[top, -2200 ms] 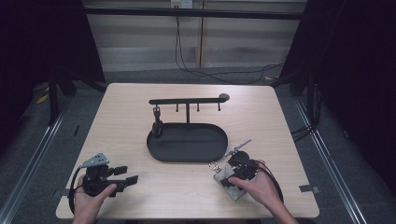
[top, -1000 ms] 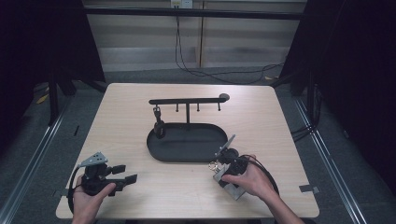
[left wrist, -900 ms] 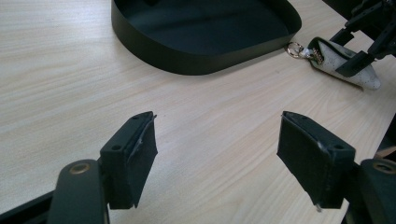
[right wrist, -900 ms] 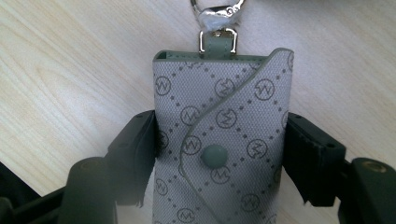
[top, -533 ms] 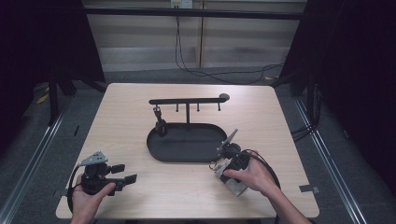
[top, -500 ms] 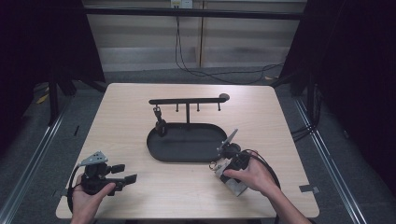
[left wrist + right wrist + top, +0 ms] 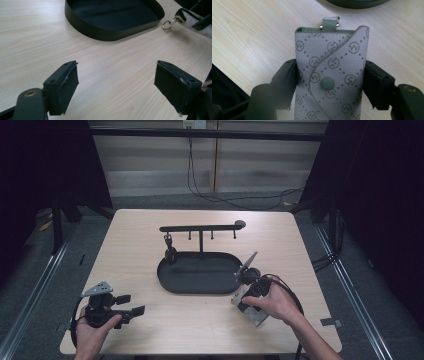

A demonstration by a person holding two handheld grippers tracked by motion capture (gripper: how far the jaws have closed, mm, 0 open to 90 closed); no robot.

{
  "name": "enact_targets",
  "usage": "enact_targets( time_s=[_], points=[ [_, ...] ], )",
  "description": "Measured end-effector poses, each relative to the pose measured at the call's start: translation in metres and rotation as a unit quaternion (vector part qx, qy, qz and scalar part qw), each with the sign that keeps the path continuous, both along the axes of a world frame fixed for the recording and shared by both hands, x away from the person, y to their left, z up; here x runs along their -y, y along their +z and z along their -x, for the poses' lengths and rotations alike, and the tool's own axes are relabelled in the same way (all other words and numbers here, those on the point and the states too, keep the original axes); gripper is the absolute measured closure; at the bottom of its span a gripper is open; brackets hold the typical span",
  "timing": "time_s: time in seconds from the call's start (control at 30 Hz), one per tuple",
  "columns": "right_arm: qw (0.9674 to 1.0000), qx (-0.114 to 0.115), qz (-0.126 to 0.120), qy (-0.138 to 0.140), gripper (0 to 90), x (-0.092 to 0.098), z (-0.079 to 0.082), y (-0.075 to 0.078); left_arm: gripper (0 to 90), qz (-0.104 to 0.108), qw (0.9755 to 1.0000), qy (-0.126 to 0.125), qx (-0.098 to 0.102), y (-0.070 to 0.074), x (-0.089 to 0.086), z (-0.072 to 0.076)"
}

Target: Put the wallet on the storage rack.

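Pale wooden table (image 7: 150, 245), dark, perhaps curtained, surroundings

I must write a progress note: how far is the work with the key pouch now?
Done: right claw is shut on the patterned key pouch, lifted near the black tray. In hand: carrying it. Left: probably hanging it on the hook rack; left claw waits open.

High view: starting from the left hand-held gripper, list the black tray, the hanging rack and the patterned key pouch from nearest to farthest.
From the left hand-held gripper:
1. Black tray, table centre.
2. Patterned key pouch, at the right, clamped in the right hand-held gripper.
3. Hanging rack, behind the tray.
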State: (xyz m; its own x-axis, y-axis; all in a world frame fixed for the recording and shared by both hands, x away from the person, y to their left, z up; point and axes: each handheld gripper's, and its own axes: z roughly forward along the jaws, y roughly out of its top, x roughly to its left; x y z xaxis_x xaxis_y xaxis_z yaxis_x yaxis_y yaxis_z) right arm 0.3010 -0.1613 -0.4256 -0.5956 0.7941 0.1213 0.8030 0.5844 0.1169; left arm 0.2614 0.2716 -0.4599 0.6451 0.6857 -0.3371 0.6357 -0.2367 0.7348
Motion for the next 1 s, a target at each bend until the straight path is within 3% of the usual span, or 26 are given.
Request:
enact_targets(
  time_s=[0.23, 0.47, 0.63, 0.77, 0.87, 1.0],
  points=[
    [1.0, 0.006, -0.004, -0.005, 33.8, 0.004, -0.003, 0.01, 16.1, -0.014, 0.9997, -0.021, 0.006, 0.001, 0.005, 0.001],
    [0.9997, 0.021, -0.004, -0.014, 33.9, 0.009, -0.004, 0.02, 16.1, -0.004, 0.9996, -0.023, 0.015, 0.002, 0.002, 0.001],
    [0.9995, 0.025, -0.002, -0.018, 33.9, 0.011, -0.007, 0.027, 16.1, 0.0, 0.9996, -0.027, 0.01, 0.002, 0.003, 0.002],
    [0.9993, 0.029, -0.005, -0.023, 33.9, 0.012, -0.008, 0.03, 16.5, -0.011, 0.9994, -0.031, 0.014, 0.002, 0.004, 0.003],
    [0.9991, 0.033, -0.012, -0.025, 33.9, 0.013, -0.01, 0.034, 17.1, -0.012, 0.9993, -0.031, 0.017, 0.002, 0.004, 0.004],
    [0.997, 0.044, -0.036, -0.053, 34.0, 0.018, -0.016, 0.043, 17.1, -0.015, 0.9993, -0.029, 0.015, 0.001, 0.003, 0.003]
  ],
)
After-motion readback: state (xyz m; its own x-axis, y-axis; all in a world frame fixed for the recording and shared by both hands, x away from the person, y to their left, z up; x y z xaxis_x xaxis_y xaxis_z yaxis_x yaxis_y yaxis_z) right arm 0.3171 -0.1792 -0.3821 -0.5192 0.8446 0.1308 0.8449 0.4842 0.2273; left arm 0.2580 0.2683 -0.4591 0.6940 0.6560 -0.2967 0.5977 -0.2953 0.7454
